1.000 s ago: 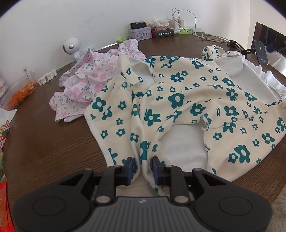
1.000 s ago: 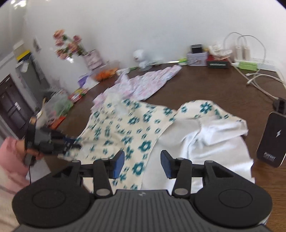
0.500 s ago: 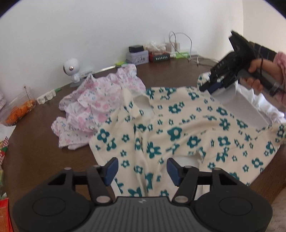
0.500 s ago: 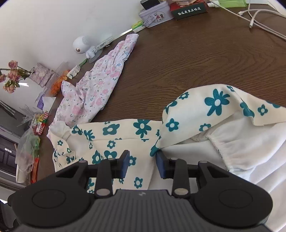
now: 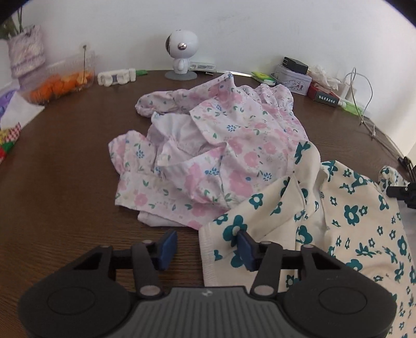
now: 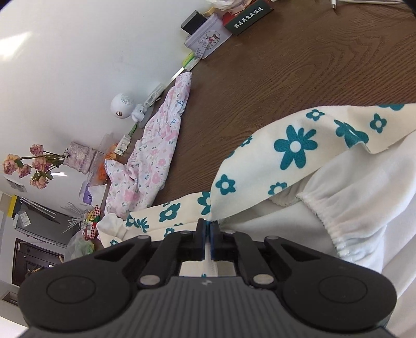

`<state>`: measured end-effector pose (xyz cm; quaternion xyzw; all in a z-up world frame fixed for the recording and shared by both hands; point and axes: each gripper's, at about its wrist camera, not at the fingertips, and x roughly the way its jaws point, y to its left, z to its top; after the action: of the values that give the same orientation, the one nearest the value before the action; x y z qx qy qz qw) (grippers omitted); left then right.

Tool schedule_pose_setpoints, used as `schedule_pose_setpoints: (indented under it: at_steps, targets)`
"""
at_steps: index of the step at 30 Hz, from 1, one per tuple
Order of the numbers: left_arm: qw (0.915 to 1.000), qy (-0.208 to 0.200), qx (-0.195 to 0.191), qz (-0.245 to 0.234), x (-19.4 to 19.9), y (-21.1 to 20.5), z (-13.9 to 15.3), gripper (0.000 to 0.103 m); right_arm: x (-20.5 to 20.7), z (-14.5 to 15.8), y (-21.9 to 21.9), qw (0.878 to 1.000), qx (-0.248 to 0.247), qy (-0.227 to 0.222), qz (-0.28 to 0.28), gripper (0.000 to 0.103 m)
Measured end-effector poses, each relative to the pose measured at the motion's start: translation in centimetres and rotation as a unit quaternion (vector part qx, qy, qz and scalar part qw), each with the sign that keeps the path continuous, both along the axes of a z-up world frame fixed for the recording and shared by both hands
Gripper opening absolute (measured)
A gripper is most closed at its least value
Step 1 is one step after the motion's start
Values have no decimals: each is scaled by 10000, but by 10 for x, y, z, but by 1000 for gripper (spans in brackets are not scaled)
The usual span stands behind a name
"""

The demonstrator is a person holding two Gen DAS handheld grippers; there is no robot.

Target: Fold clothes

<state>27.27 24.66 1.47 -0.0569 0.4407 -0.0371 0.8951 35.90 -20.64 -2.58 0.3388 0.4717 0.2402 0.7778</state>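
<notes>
Right gripper [image 6: 208,228] now clamped on teal-flowered garment [image 6: 293,148], hem hidden

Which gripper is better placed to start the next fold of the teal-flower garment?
Right. The right gripper is already shut on the teal-flower garment, while the left gripper hovers open at its corner.

In the left wrist view the teal-flowered cream garment [image 5: 351,221] runs off the right and lower right edges, its near hem hidden behind the left gripper [image 5: 205,247], and the pink floral garment [image 5: 208,156] has its lower right corner tucked under it. At the right edge of that frame a black object [image 5: 401,191] is cut off and cannot be identified. In the right wrist view the cream garment's white lining [image 6: 364,187] leaves the frame at right, the pinched fold vanishes between the right gripper [image 6: 208,227] fingers, and the print on the green box [image 6: 247,18] at the top is too small to read.
</notes>
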Motion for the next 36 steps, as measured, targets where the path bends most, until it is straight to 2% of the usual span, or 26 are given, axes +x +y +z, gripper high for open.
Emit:
schedule_pose_setpoints:
  at_steps: [1,3,9,12,14,17,19,20,21,22,24,26,27,29,32,34,35,36]
  targets:
    - [9998,0,-203,13,1,3,-3,23,-1,2,0,10000,-2,-74,15,2]
    - [9983,-14,-580,-8,2,6,-4,5,-2,6,-1,9997,-8,-224,36,1]
    - [9966,-228,-715,326,3,5,-1,4,-7,26,-15,9964,-204,-792,-215,1]
    - [9935,-275,-986,500,6,11,0,4,-4,26,-21,9942,-600,-811,-369,1]
    - [9912,-280,-1133,624,8,13,-1,4,-1,19,-24,9945,-662,-706,-391,1]
    - [9905,-236,-1156,704,12,12,-3,6,0,11,-23,9958,-549,-647,-335,1]
    - [9918,-273,-987,768,10,10,0,23,-1,8,-21,9968,-467,-601,-236,2]
    - [9925,-323,-868,800,8,8,3,41,-1,9,-20,9970,-451,-590,-213,4]
    - [9933,-498,-659,804,3,5,10,48,-2,9,-20,9972,-435,-579,-190,5]
    - [9939,-673,-482,728,-1,1,15,48,-2,10,-20,9974,-416,-569,-172,8]
    - [9936,-1101,-66,250,-14,-15,31,53,-3,11,-23,9977,-356,-551,-164,13]
    - [9884,-1372,205,-615,-27,-40,42,62,-3,11,-23,9978,-357,-542,-147,17]
    - [9848,-1403,430,-929,-29,-56,42,67,-3,10,-21,9978,-377,-537,-129,17]
    - [9733,-1454,888,-1537,-32,-88,43,68,-2,10,-17,9976,-425,-539,-107,17]
    - [9563,-1350,1759,-1908,-22,-130,26,67,-3,10,-11,9971,-477,-580,-108,17]
    - [9526,-1085,2026,-1992,-8,-143,12,46,-3,9,-10,9971,-477,-582,-130,17]
    - [9538,-951,2060,-1968,-1,-144,8,9,-4,10,-10,9970,-482,-596,-138,14]
    - [9594,-848,1930,-1875,6,-141,9,2,-4,10,-10,9968,-485,-611,-143,12]
